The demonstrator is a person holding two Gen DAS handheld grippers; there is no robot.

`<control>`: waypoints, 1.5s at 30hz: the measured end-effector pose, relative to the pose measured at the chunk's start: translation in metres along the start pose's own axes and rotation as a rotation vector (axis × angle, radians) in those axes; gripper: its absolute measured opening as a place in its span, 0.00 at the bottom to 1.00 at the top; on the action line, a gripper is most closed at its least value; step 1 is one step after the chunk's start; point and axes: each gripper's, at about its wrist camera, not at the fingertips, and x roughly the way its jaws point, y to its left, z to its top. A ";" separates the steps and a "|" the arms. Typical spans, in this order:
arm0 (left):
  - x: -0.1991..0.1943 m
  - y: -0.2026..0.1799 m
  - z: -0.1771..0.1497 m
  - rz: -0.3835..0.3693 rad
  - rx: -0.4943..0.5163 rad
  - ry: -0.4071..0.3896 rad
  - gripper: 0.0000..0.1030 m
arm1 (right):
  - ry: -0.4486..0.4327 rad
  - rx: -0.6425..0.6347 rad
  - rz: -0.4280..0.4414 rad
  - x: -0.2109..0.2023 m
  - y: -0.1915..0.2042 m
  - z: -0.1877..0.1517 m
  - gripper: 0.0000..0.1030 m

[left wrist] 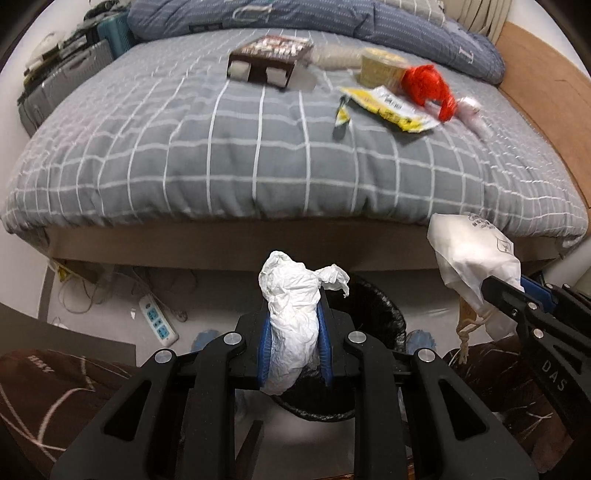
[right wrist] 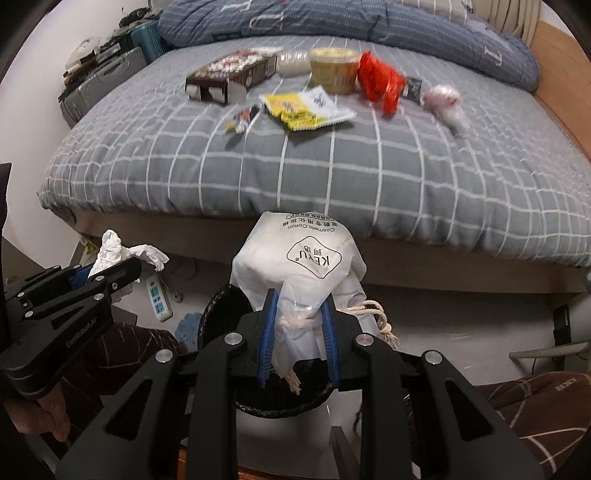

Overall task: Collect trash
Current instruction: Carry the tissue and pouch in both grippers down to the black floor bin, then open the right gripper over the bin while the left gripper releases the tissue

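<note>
- The left gripper [left wrist: 293,332] pinches a crumpled white tissue [left wrist: 291,317] between its blue pads [left wrist: 266,350]; the wad sticks out past the fingertips, with a twisted tail to the right.
- The right gripper [right wrist: 299,332] is clamped on the gathered neck of a white plastic drawstring bag [right wrist: 295,262] printed "Cosmetic Cotton"; its beige rope cord [right wrist: 380,317] loops out on the right side.
- Just below and behind both grippers sits a bin lined with a black bag [right wrist: 221,314]; in each wrist view the held trash hangs over or right at its rim, though whether it touches the liner cannot be told.
- In the right wrist view a bare hand [right wrist: 48,413] grips the left gripper's handle at the lower left.
- Dark brown fabric with pale lines [left wrist: 55,387] fills the lower corners of both views.
- On the pale floor, left of the bin, lies a white power strip [left wrist: 159,321] with loose cables, near the foot of the bed.
- The bed [left wrist: 258,166] carries a grey cover with a white grid.
- On its far part, well apart from the grippers: a brown cardboard carton [right wrist: 229,74], a small dark wrapper [right wrist: 242,118], a yellow-and-white sachet [right wrist: 306,107], a round yellow tub [right wrist: 334,70], a crumpled red plastic bag [right wrist: 378,81] and a pinkish crumpled wad [right wrist: 443,101].
- Behind them lies a folded blue quilt [right wrist: 332,22].
- A grey suitcase [right wrist: 99,81] stands by the far left side of the bed.
</note>
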 end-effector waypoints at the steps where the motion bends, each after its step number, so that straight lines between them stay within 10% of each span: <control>1: 0.005 0.002 -0.002 -0.002 -0.005 0.011 0.20 | 0.007 -0.001 0.003 0.004 0.001 -0.001 0.22; 45: 0.143 0.043 -0.026 0.043 -0.060 0.271 0.20 | 0.357 -0.042 0.124 0.179 0.034 -0.028 0.22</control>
